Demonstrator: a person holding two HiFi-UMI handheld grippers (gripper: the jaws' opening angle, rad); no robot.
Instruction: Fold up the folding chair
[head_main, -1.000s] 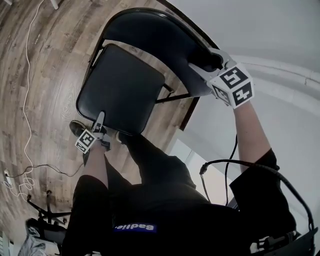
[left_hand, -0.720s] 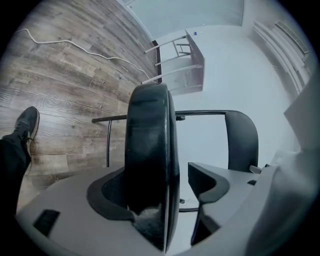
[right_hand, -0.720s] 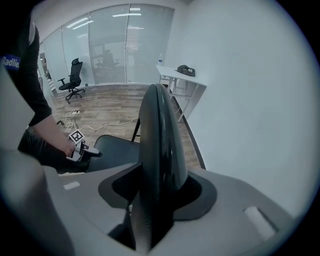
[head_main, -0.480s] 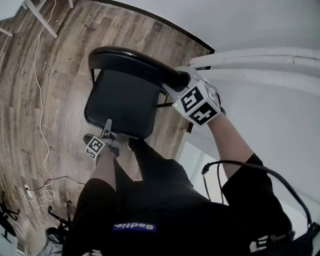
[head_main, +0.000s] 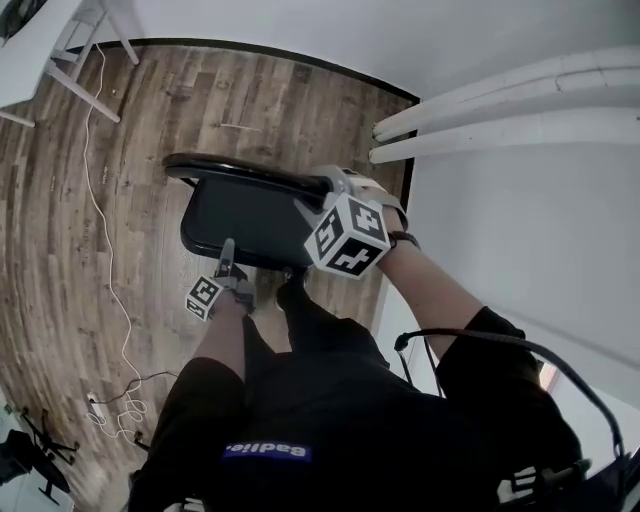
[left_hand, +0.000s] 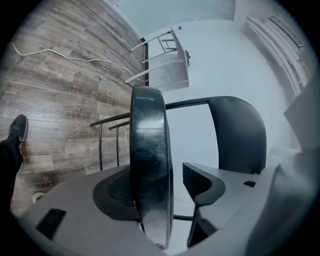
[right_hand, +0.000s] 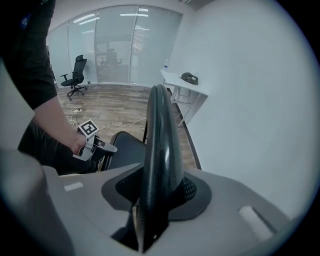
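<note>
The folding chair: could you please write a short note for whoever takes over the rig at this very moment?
Left hand-held gripper: jaws closing round the front edge of the seat; one pad stands clear of it, so no firm grip yet.
Right hand-held gripper: clamped on the top of the backrest, jaws closing.
Folding chair: on the wood floor, with a gap between seat and backrest.
Done: both grippers placed.
Left: probably swing the seat flat against the backrest.
</note>
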